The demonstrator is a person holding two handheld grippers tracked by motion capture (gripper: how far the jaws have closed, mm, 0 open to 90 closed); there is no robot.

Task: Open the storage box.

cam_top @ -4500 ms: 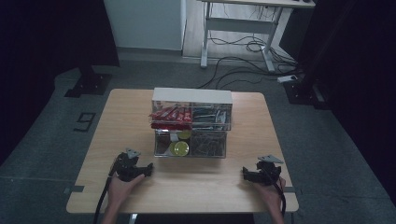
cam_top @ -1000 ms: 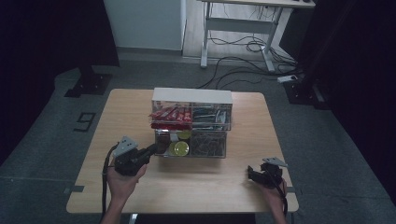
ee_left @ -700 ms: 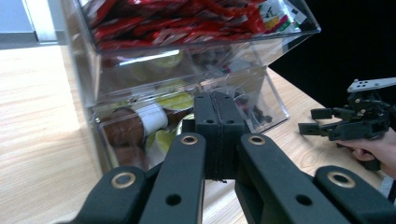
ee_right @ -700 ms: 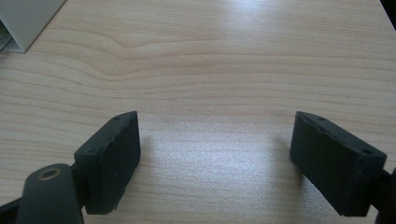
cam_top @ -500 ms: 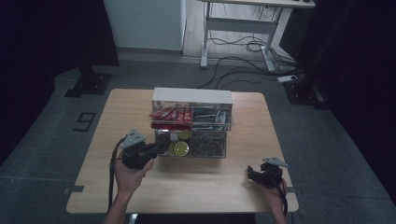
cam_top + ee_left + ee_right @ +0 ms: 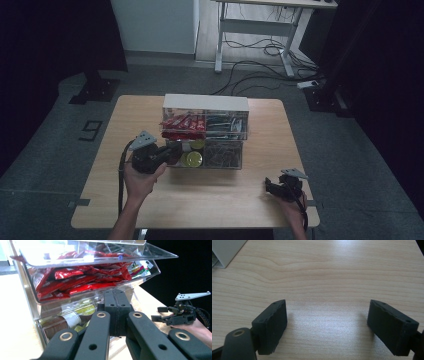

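Since the earlier high views, the left gripper (image 6: 172, 152) has left its spot near the table's front left edge, travelling toward two o'clock and rising a little, and now has its tip against the lower left drawer (image 6: 187, 156) of the clear drawer cabinet (image 6: 205, 131); the right gripper (image 6: 270, 186) has kept its place.

At about eight o'clock from the cabinet's middle in the high view, a hand (image 6: 140, 179) carries the left gripper, which points toward two o'clock. In the left gripper view its jaws are pressed flat together with nothing between them, and their joined tip (image 6: 117, 305) sits right at the front of the lower left drawer (image 6: 62, 320). Whether the tip actually touches the plastic is hard to say, since the clear wall blurs the contact. That drawer holds round capsules with brown and yellow-green tops. Directly above it, at twelve o'clock from the tip, the upper left drawer (image 6: 82, 282) is full of red sachets (image 6: 75, 280).

The cabinet stands in the middle of the wooden table (image 6: 215, 200). Its right-hand drawers hold small dark items too fine to identify.

At four o'clock from the cabinet, near the table's front right corner, the right gripper rests in the other hand; in the right gripper view its jaws stand wide apart over bare wood (image 6: 327, 290), holding nothing.
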